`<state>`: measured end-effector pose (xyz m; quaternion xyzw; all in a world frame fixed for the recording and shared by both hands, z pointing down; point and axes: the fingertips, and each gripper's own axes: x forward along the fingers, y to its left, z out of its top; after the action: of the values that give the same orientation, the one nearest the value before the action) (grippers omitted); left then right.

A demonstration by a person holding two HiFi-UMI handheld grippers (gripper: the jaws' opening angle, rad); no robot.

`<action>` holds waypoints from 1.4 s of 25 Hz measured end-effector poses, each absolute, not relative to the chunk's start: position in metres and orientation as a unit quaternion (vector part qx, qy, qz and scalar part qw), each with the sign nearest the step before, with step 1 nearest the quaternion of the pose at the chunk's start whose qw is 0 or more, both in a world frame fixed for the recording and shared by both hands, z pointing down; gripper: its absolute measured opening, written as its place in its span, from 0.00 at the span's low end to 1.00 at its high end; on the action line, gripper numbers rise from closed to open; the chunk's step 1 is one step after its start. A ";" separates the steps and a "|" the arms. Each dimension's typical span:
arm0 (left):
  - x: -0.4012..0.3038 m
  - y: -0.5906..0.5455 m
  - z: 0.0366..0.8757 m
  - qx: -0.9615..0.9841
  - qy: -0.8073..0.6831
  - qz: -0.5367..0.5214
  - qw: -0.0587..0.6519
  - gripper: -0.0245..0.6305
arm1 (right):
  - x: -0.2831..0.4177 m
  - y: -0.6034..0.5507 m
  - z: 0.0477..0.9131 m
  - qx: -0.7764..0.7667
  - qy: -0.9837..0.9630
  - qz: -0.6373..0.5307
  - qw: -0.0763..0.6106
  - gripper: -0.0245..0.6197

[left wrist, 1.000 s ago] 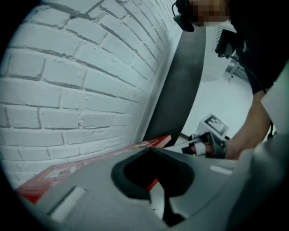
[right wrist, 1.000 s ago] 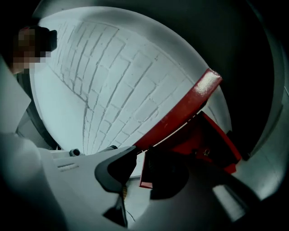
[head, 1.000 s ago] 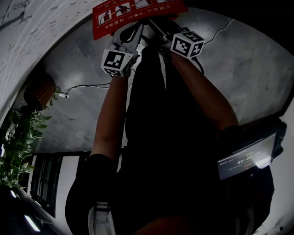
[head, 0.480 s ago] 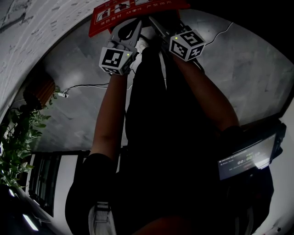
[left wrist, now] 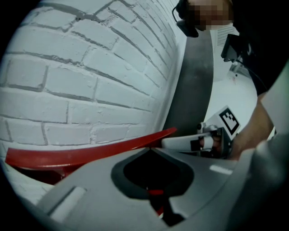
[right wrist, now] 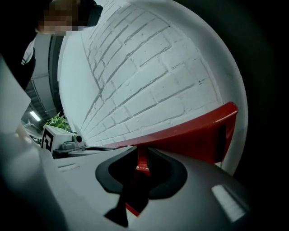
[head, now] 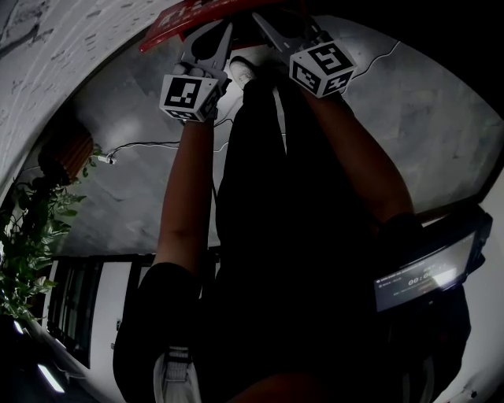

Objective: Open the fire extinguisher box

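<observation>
The fire extinguisher box's red lid (head: 169,17) shows at the top edge of the head view, tilted so little of its printed face is visible. My left gripper (head: 223,33) and right gripper (head: 266,22) both reach up to its edge, side by side. In the left gripper view the lid's rim (left wrist: 90,151) runs across just past the jaw tips, and a red bit sits in the hollow between the jaws. In the right gripper view a red tab (right wrist: 142,163) of the lid (right wrist: 194,133) lies between the jaws, which are closing on it.
A white brick wall (left wrist: 67,81) stands behind the box. A potted plant (head: 31,236) and a cable (head: 150,146) lie at the left on the grey floor. The person's dark legs and a shoe (head: 240,71) fill the middle. A lit screen (head: 421,275) hangs at the right.
Both grippers have moved toward the top of the head view. The red lid has swung with them and its printed face has turned mostly out of sight.
</observation>
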<state>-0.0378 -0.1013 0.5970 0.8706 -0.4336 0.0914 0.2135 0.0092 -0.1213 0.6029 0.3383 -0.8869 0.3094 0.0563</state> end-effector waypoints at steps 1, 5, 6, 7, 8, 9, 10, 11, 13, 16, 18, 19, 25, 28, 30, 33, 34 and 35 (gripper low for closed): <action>-0.039 -0.104 0.597 0.870 -0.436 0.091 0.212 0.04 | 0.009 -0.124 0.602 0.336 -0.890 0.304 0.058 0.14; -0.040 -0.115 0.594 0.868 -0.441 0.086 0.208 0.04 | 0.006 -0.135 0.599 0.328 -0.897 0.291 0.064 0.14; -0.039 -0.116 0.593 0.868 -0.442 0.085 0.208 0.04 | 0.006 -0.138 0.598 0.328 -0.897 0.290 0.063 0.14; -0.038 -0.117 0.592 0.869 -0.442 0.085 0.208 0.04 | 0.006 -0.141 0.596 0.328 -0.897 0.289 0.062 0.14; -0.038 -0.118 0.590 0.869 -0.442 0.084 0.208 0.04 | 0.007 -0.145 0.594 0.329 -0.897 0.288 0.061 0.14; -0.037 -0.118 0.590 0.869 -0.441 0.084 0.208 0.04 | 0.007 -0.149 0.593 0.330 -0.897 0.287 0.059 0.14; -0.038 -0.118 0.589 0.869 -0.441 0.084 0.208 0.04 | 0.006 -0.153 0.591 0.332 -0.897 0.285 0.057 0.14; -0.038 -0.117 0.590 0.869 -0.441 0.084 0.208 0.04 | 0.006 -0.157 0.589 0.334 -0.898 0.283 0.055 0.14; -0.041 -0.116 0.590 0.868 -0.443 0.085 0.208 0.04 | 0.007 -0.166 0.585 0.337 -0.898 0.277 0.050 0.14; -0.044 -0.113 0.591 0.865 -0.447 0.088 0.210 0.04 | 0.009 -0.177 0.582 0.342 -0.898 0.273 0.046 0.14; -0.045 -0.112 0.592 0.864 -0.449 0.088 0.212 0.04 | 0.011 -0.181 0.581 0.343 -0.899 0.269 0.048 0.14; -0.045 -0.112 0.591 0.863 -0.449 0.088 0.212 0.04 | 0.011 -0.182 0.580 0.342 -0.900 0.266 0.049 0.14; -0.058 -0.113 0.593 0.863 -0.451 0.084 0.209 0.04 | -0.001 -0.174 0.587 0.337 -0.903 0.261 0.058 0.14; -0.065 -0.114 0.593 0.864 -0.451 0.086 0.206 0.04 | -0.008 -0.169 0.590 0.331 -0.906 0.258 0.062 0.14; -0.063 -0.115 0.587 0.865 -0.450 0.086 0.204 0.04 | -0.007 -0.167 0.584 0.327 -0.908 0.253 0.064 0.14; -0.061 -0.113 0.564 0.870 -0.445 0.083 0.197 0.04 | -0.006 -0.157 0.567 0.319 -0.914 0.240 0.073 0.14; -0.060 -0.111 0.554 0.872 -0.443 0.082 0.193 0.04 | -0.006 -0.153 0.560 0.316 -0.916 0.235 0.076 0.14; -0.060 -0.109 0.545 0.873 -0.442 0.082 0.189 0.04 | -0.005 -0.149 0.553 0.311 -0.919 0.231 0.078 0.13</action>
<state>-0.0597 -0.1094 0.5454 0.8731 -0.4418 0.0822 0.1889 -0.0055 -0.1488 0.5527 0.3115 -0.9186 0.2306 0.0776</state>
